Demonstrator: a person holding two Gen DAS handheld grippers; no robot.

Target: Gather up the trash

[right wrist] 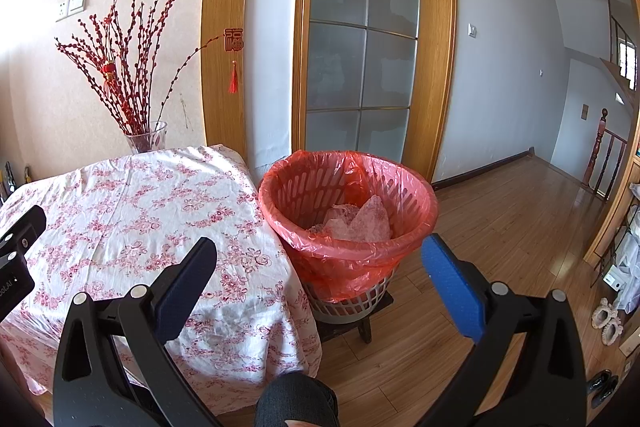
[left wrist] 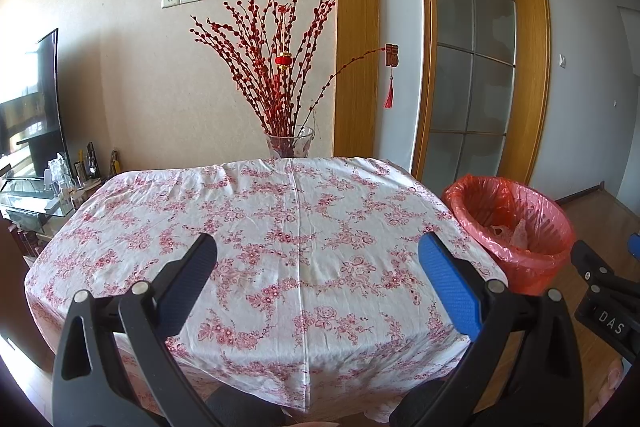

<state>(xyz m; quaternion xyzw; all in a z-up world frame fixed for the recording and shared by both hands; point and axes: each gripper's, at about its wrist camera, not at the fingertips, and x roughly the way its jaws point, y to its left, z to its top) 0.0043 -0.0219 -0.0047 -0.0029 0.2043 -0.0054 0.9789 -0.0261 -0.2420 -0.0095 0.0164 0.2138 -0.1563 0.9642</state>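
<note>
A waste basket lined with a red plastic bag [right wrist: 348, 211] stands on a low dark stool to the right of the table; crumpled pale wrappers [right wrist: 356, 221] lie inside it. The same basket [left wrist: 516, 227] shows at the right of the left wrist view. My left gripper [left wrist: 318, 255] hangs open over the table with nothing between its fingers. My right gripper [right wrist: 320, 259] is open too, just in front of the basket's near rim, and holds nothing. The floral tablecloth [left wrist: 280, 227] shows no loose trash.
A glass vase of red branches [left wrist: 288, 143] stands at the table's far edge. A television and a glass stand [left wrist: 32, 187] are on the left. A wood-framed glass door [right wrist: 360, 47] is behind the basket. Wooden floor [right wrist: 500, 227] runs to the right, with slippers [right wrist: 606, 319] there.
</note>
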